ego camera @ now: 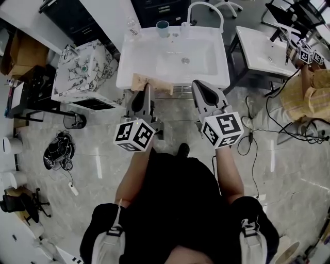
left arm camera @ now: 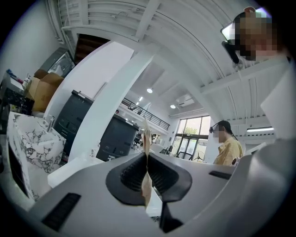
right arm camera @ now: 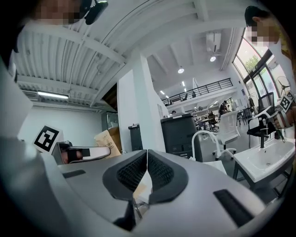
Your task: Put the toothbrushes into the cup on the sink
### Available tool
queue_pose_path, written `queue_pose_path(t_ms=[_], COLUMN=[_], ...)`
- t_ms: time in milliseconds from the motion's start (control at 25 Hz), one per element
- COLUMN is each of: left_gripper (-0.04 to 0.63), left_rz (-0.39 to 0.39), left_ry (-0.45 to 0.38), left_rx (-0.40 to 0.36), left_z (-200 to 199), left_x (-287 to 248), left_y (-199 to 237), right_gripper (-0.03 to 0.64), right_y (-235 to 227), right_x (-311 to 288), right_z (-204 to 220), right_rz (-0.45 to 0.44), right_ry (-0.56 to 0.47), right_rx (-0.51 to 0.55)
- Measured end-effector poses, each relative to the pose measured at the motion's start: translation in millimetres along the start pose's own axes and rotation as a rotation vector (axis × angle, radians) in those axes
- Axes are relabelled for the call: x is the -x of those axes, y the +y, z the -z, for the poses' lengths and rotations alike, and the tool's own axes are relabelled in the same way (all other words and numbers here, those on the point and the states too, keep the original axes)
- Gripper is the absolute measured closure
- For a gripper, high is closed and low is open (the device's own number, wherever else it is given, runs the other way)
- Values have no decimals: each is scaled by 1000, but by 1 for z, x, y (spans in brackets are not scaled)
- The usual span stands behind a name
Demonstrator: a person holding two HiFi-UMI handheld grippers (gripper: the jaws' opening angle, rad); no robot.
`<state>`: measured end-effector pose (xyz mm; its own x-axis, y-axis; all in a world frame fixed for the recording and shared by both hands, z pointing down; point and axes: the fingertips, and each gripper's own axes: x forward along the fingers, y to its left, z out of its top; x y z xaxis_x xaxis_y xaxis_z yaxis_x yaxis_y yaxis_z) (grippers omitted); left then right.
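The white sink (ego camera: 129, 77) stands straight ahead, with a teal cup (ego camera: 163, 28) on its back rim beside the faucet (ego camera: 206, 9). A thin tan card-like piece (ego camera: 154, 83) lies over the sink's front edge. My left gripper (ego camera: 147, 90) is shut on that piece, and in the left gripper view its edge (left arm camera: 147, 139) sticks up between the pads. My right gripper (ego camera: 202, 86) hangs at the front rim a little to the right, and its jaws (right arm camera: 147, 159) are shut with nothing between them. No separate toothbrush can be made out.
A marble-patterned cabinet (ego camera: 82, 72) stands left of the sink and a second sink (ego camera: 260, 49) to the right. A person in yellow (ego camera: 309, 93) works at the far right. Cables (ego camera: 263, 129) trail over the floor on the right.
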<state>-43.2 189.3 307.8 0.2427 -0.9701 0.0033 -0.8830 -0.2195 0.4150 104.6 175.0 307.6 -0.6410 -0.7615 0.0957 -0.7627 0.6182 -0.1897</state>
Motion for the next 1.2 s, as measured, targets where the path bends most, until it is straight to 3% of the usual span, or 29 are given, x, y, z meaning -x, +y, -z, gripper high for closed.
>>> queue_pose_path(t_ms=[600, 1200], left_gripper=[572, 572], left_rz=[-21, 12], left_ry=[13, 22], left_rx=[-27, 1], left_z=[7, 0], left_x=[6, -32], left_y=[-5, 40], right_gripper=[584, 584], right_y=[-12, -16], right_x=[13, -38], right_z=[8, 12], right_rz=[24, 68], right_ry=[15, 40], right_rx=[-15, 8])
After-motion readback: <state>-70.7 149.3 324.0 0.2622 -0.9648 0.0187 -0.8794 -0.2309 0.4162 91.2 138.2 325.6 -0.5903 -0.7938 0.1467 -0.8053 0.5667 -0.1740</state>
